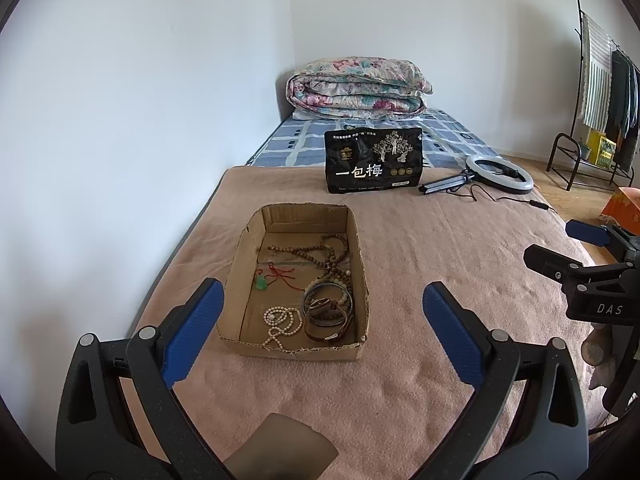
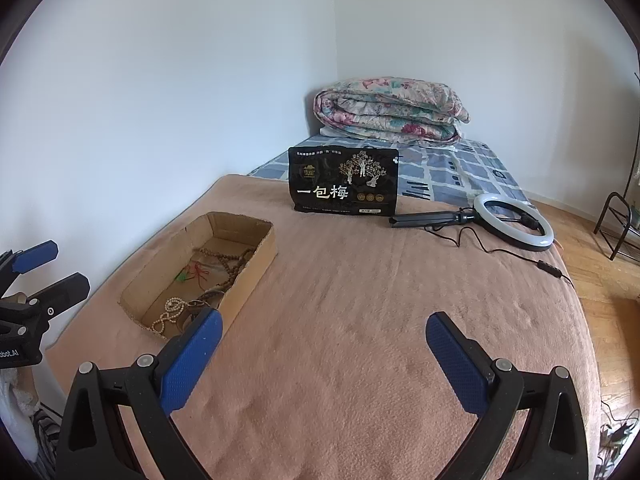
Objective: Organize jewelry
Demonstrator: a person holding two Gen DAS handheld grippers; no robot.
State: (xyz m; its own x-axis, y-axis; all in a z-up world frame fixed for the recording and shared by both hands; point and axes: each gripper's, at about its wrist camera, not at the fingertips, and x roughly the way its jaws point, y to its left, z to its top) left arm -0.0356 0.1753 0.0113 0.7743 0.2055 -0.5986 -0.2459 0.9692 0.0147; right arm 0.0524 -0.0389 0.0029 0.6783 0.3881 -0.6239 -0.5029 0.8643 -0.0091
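Left tongs [image 1: 320, 316] nearest, spread wide, empty, poised low over the pink blanket [image 1: 420, 248], aimed at the cardboard tray [image 1: 240, 256]. Right tongs [image 2: 324, 340] likewise agape, empty, off to the tray's right. Tray holds wooden beads [image 1: 332, 256], pearl strand [image 1: 280, 320], bangles [image 1: 328, 304], jade pendant [image 1: 262, 283].

My tool's pads [image 1: 454, 330] are dimpled blue rubber on matt black plastic. The box [image 1: 240, 258] is rough cardboard; the blanket [image 1: 440, 240] is fuzzy cloth.

Both the left gripper [image 1: 322, 304] and right gripper [image 2: 324, 334] are built from black plastic, faced with dimpled blue pads [image 1: 452, 332], fastened by silver screws [image 2: 503, 365]; white "DAS" lettering [image 1: 609, 309] is printed.
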